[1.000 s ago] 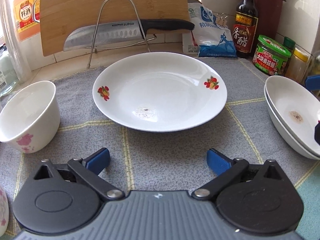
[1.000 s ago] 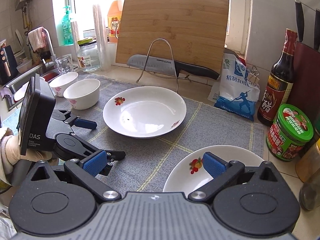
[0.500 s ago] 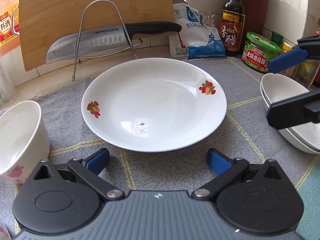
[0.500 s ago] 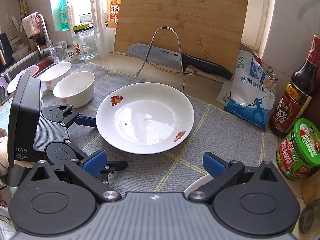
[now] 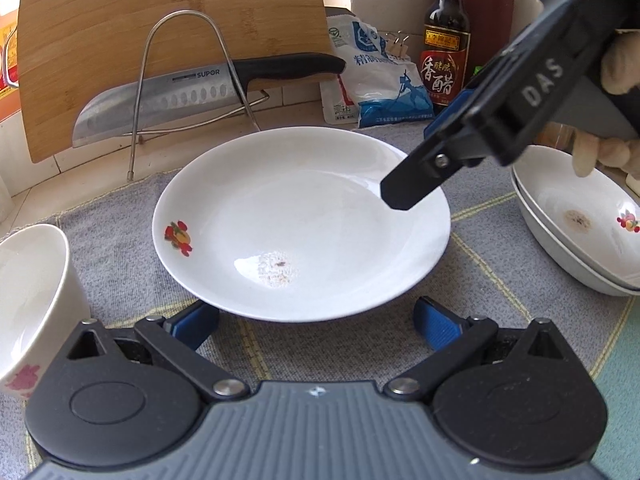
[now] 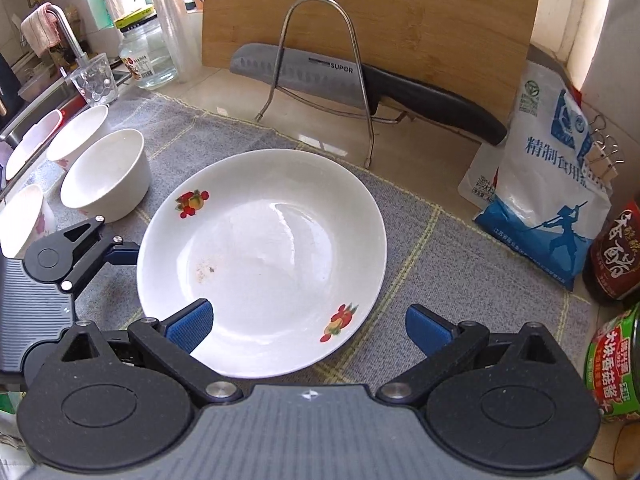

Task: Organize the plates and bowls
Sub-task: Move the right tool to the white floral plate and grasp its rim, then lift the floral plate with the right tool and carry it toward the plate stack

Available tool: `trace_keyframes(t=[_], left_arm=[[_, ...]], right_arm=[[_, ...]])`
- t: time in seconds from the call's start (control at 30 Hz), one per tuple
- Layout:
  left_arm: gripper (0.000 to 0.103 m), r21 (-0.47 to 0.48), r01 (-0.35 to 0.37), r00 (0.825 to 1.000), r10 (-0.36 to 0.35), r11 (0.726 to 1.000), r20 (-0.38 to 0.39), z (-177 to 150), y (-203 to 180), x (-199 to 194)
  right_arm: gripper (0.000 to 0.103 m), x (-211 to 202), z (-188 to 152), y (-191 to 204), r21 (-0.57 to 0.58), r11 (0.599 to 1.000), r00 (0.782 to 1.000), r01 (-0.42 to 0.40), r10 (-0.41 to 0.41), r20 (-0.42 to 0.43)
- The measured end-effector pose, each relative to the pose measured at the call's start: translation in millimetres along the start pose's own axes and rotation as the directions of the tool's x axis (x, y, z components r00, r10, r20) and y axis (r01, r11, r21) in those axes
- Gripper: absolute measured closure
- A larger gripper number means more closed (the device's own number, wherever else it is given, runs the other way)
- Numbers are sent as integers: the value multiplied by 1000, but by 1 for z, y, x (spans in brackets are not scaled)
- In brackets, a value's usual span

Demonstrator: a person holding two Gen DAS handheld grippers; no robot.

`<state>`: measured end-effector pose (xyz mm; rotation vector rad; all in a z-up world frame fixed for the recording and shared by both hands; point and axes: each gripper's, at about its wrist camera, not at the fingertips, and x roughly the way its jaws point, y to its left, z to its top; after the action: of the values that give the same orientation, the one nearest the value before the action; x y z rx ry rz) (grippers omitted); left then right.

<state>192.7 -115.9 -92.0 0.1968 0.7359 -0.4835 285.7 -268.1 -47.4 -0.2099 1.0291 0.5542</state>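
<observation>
A white plate with fruit prints [image 5: 300, 220] [image 6: 264, 256] lies on the grey mat. My left gripper [image 5: 316, 323] is open at the plate's near rim, one blue pad on each side. My right gripper [image 5: 412, 164] [image 6: 310, 328] is open and hangs tilted over the plate's right rim, held by a gloved hand [image 5: 616, 68]. Two stacked plates [image 5: 576, 220] sit at the right. A white bowl with pink flowers [image 5: 28, 292] stands left of the plate; the right wrist view shows several such bowls [image 6: 104, 176] there.
Behind the plate a knife [image 5: 180, 96] rests on a wire rack [image 5: 188, 16] against a leaning cutting board [image 5: 120, 8]. A salt bag [image 5: 376, 80], a vinegar bottle [image 5: 446, 48] and a green jar [image 6: 612, 368] stand at the right. A glass jar [image 6: 144, 52] and a tap [image 6: 64, 32] are at the far left.
My right gripper has swung left from above the stacked plates to over the centre plate's right rim. My left gripper has come closer to the plate's near rim.
</observation>
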Motion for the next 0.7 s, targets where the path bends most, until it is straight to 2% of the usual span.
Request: trace_keyframes(t=[0.23,0.37,0.7], left_arm=[[0,1,1,1000,-1,1000,13,-3,0,-2],[0,-9,-10,1000,10,1000,14,-3,0,-2],[0,-16,-19,999,19,1000,26,-1,2,-2]], right_arm=[[0,36,18,-22,39,994,990,-100,103,-94],[0,45,22,-24,38,987,982,-158,161,-101],[0,57,42,-29,-6,977,974,-211,210,-83]])
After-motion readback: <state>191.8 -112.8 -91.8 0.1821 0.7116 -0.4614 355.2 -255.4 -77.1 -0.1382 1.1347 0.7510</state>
